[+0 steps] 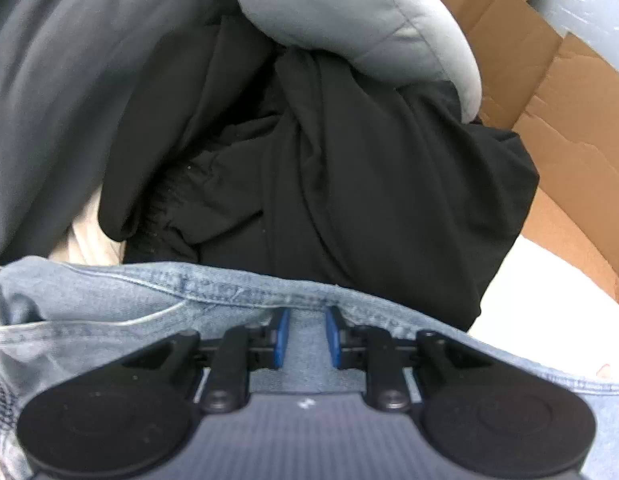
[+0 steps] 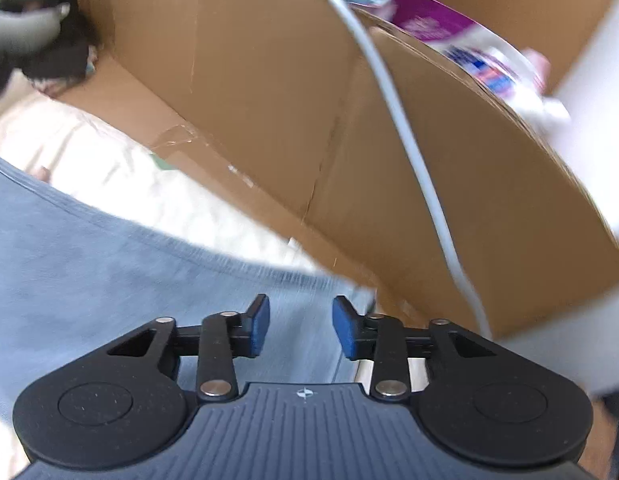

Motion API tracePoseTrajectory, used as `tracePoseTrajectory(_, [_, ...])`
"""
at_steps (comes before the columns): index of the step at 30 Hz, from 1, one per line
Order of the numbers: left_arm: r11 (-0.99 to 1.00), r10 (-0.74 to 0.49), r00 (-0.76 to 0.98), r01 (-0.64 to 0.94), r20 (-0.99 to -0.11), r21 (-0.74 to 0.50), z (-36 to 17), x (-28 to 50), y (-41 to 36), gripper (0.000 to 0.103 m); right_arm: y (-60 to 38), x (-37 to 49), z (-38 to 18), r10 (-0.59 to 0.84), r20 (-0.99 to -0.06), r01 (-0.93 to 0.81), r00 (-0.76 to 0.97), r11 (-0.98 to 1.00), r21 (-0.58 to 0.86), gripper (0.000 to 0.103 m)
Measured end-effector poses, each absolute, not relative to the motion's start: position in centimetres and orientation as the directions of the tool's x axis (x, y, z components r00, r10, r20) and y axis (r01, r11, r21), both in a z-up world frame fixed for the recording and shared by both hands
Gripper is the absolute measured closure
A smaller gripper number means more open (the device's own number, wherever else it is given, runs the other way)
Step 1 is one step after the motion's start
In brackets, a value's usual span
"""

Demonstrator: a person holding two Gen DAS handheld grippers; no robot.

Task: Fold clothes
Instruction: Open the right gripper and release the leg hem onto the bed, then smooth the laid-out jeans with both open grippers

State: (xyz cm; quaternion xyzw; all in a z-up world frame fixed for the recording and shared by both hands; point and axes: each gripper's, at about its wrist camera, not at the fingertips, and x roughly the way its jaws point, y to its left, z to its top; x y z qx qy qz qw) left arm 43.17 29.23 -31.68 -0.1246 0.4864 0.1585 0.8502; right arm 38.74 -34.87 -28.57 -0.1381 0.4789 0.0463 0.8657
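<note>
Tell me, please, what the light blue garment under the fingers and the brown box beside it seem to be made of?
The light blue garment looks like washed denim: a faded, matte weave with a thick stitched seam along its edge. The brown box looks like plain corrugated cardboard: dull brown walls with fold creases and a strip of clear tape at the base. Blur leaves the finer texture open.

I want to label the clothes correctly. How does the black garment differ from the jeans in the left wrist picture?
The black garment is plain, smooth, dark cloth; the jeans are pale blue denim with stitched seams. The black garment lies bunched in deep folds farther from the camera; the jeans spread in front, with denim between the left gripper's fingers. Both are unfolded.
</note>
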Motion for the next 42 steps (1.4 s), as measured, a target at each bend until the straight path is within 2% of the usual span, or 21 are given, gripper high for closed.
tracePoseTrajectory(4, [0.933, 0.129, 0.498, -0.354, -0.857, -0.066, -29.6, 41.7, 28.8, 0.081, -35.6, 33.9, -28.2, -0.07, -0.845, -0.209, 0.531, 0.955, -0.21, 0.06])
tracePoseTrajectory(8, [0.956, 0.076, 0.551, -0.278, -0.831, -0.097, -26.3, 39.3, 27.7, 0.072, -35.7, 30.4, -28.0, -0.071, -0.85, -0.204, 0.521, 0.957, -0.205, 0.06])
tracePoseTrajectory(13, [0.971, 0.034, 0.582, -0.211, -0.813, -0.11, -23.0, 35.5, 26.1, 0.06, -36.3, 27.9, -28.8, -0.028, -0.853, -0.127, 0.522, 0.986, -0.11, 0.06])
tracePoseTrajectory(17, [0.967, -0.009, 0.562, -0.205, -0.827, -0.149, -21.9, 32.9, 24.8, 0.057, -36.7, 24.7, -29.7, -0.046, -0.816, -0.015, 0.577, 0.998, -0.067, 0.06])
tracePoseTrajectory(23, [0.971, 0.012, 0.54, -0.207, -0.841, -0.119, -23.6, 27.0, 24.0, 0.054, -37.6, 22.8, -32.2, -0.035, -0.818, 0.118, 0.574, 0.992, 0.04, 0.06])
tracePoseTrajectory(30, [0.967, -0.027, 0.486, -0.209, -0.873, -0.146, -27.3, 23.6, 22.5, 0.054, -39.3, 22.5, -34.8, -0.008, -0.822, 0.226, 0.569, 0.963, 0.147, 0.06])
tracePoseTrajectory(42, [0.983, -0.038, 0.463, -0.145, -0.886, -0.117, -28.8, 23.6, 20.4, 0.055, -39.1, 25.1, -38.1, -0.032, -0.826, 0.307, 0.563, 0.936, 0.173, 0.06])
